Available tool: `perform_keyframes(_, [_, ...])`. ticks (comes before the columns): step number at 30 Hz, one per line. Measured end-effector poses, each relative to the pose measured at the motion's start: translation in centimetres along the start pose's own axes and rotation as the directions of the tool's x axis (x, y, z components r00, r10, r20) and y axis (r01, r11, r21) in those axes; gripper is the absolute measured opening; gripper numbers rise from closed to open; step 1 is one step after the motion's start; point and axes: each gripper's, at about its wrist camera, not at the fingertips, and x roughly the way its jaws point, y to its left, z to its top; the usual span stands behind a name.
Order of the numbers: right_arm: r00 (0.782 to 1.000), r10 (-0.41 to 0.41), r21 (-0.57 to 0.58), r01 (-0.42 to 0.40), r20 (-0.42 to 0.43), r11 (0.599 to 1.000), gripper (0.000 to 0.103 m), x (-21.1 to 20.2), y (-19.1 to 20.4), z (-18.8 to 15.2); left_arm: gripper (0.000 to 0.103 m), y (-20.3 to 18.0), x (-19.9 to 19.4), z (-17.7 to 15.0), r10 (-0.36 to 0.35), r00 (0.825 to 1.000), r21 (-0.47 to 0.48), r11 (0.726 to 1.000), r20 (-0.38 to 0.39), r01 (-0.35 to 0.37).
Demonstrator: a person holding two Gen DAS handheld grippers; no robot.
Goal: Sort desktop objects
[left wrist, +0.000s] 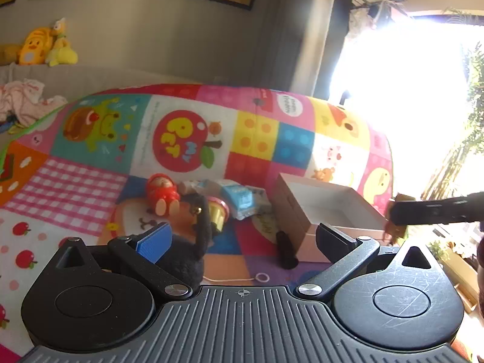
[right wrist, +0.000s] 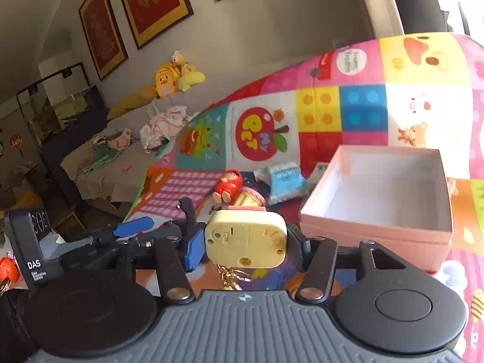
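Right gripper (right wrist: 246, 246): clamped on the cream toy (right wrist: 245, 239), keychain dangling beneath.
Pink box (right wrist: 375, 236): just ahead-right, open.
Left gripper (left wrist: 242, 239): jaws wide, gripping nothing; black plush (left wrist: 187, 257) by its left finger.

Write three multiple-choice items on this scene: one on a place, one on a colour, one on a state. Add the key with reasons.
1. Where does the red doll lie?
A. in the box
B. on the mat
C. in a gripper

2. What colour is the box outside?
A. pink
B. green
C. black

3. The right gripper is:
A. open and empty
B. shut on the cream toy
C. out of view

Key: B, it lies on the patterned mat left of the box; A, the outer walls are pink; B, both pads press the toy's sides.
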Motion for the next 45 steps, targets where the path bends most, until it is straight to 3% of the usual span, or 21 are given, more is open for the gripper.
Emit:
perform_keyframes(1, [0.997, -0.07, -0.047, 0.069, -0.014, 0.997, 0.055, 0.7, 0.8, 0.1, 0.103, -0.2, 0.0, -0.1, -0.018, 1.0, 0.007, 1.0, -0.009, 0.018])
perform_keyframes(2, [0.998, -0.049, -0.036, 0.048, -0.025, 0.998, 0.055, 1.0, 0.9, 0.3, 0.103, -0.3, -0.1, -0.3, -0.03, 0.999, 0.009, 0.999, -0.019, 0.03])
perform_keyframes(3, [0.998, 0.052, 0.03, -0.051, -0.04, 0.998, 0.055, 0.9, 0.4, 0.8, 0.103, -0.2, -0.2, -0.6, -0.038, 0.999, 0.005, 0.999, -0.03, 0.038])
perform_keyframes(5, [0.97, 0.241, 0.152, -0.238, -0.001, 0.959, 0.055, -0.2, -0.6, 1.4, 0.103, 0.2, -0.5, -1.2, -0.041, 0.998, -0.023, 0.999, -0.042, 0.041])
perform_keyframes(6, [0.96, 0.275, 0.16, -0.278, 0.041, 0.947, 0.055, -1.0, -0.8, 1.5, 0.103, 0.5, -0.7, -1.4, -0.045, 0.998, -0.042, 0.998, -0.045, 0.043])
perform_keyframes(8, [0.97, 0.231, 0.129, -0.239, 0.076, 0.962, 0.055, -1.9, -0.8, 1.0, 0.103, 1.1, -0.9, -1.7, -0.054, 0.997, -0.072, 0.996, -0.055, 0.05])
perform_keyframes(10, [0.989, 0.145, 0.095, -0.144, 0.001, 0.985, 0.056, -1.4, -1.2, -0.6, 0.103, 1.4, -1.1, -1.8, -0.05, 0.997, -0.067, 0.997, -0.054, 0.047])
perform_keyframes(11, [0.996, 0.072, 0.051, -0.069, -0.057, 0.996, 0.067, -0.7, -1.3, -1.8, 0.103, 1.5, -1.3, -1.7, -0.047, 0.998, -0.063, 0.997, -0.049, 0.043])
perform_keyframes(12, [0.994, -0.03, 0.001, 0.03, -0.109, 1.0, 0.074, 0.0, -1.4, -3.3, 0.103, 1.6, -1.4, -1.7, -0.045, 0.998, -0.064, 0.997, -0.046, 0.042])
perform_keyframes(14, [0.967, -0.192, -0.096, 0.178, -0.169, 0.979, 0.079, 1.1, -1.8, -6.0, 0.103, 1.9, -1.5, -1.6, -0.041, 0.998, -0.069, 0.997, -0.045, 0.038])
perform_keyframes(16, [0.948, -0.261, -0.154, 0.234, -0.184, 0.96, 0.079, 1.2, -2.1, -7.6, 0.103, 2.0, -1.6, -1.6, -0.03, 0.998, -0.06, 0.998, -0.05, 0.027])
perform_keyframes(19, [0.946, -0.279, -0.188, 0.248, -0.162, 0.95, 0.091, 1.0, -2.0, -8.6, 0.103, 2.0, -1.7, -1.6, -0.007, 0.998, -0.032, 0.999, -0.057, 0.005])
perform_keyframes(22, [0.96, -0.239, -0.198, 0.209, -0.144, 0.958, 0.1, 1.1, -1.2, -9.1, 0.103, 2.4, -2.3, -1.4, 0.033, 0.998, -0.009, 0.999, -0.046, -0.034])
perform_keyframes(28, [0.962, -0.223, -0.242, 0.181, -0.155, 0.953, 0.101, 2.7, 0.3, -10.2, 0.103, 6.2, -4.8, -0.7, 0.132, 0.991, -0.065, 0.989, -0.016, -0.133])
perform_keyframes(33, [0.961, -0.202, -0.223, 0.158, -0.188, 0.962, 0.103, 3.2, 0.1, -10.6, 0.103, 9.2, -7.9, -0.3, 0.259, 0.966, -0.042, 0.965, -0.021, -0.26])
perform_keyframes(35, [0.957, -0.182, -0.209, 0.134, -0.226, 0.969, 0.103, 3.8, 0.1, -11.0, 0.103, 9.4, -8.1, -0.9, 0.244, 0.968, -0.025, 0.969, -0.067, -0.246])
perform_keyframes(38, [0.955, -0.15, -0.138, 0.117, -0.257, 0.983, 0.103, 4.2, -0.3, -11.8, 0.103, 8.2, -7.6, -2.7, 0.163, 0.968, 0.016, 0.986, -0.188, -0.163])
perform_keyframes(42, [0.958, -0.15, -0.117, 0.125, -0.244, 0.985, 0.103, 4.0, -0.2, -12.1, 0.103, 4.9, -7.2, -5.9, 0.018, 0.933, 0.117, 0.993, -0.359, 0.026])
perform_keyframes(45, [0.954, -0.167, -0.116, 0.142, -0.249, 0.983, 0.103, 4.2, 0.1, -12.0, 0.103, 2.7, -7.5, -7.7, -0.064, 0.905, 0.157, 0.977, -0.421, 0.143])
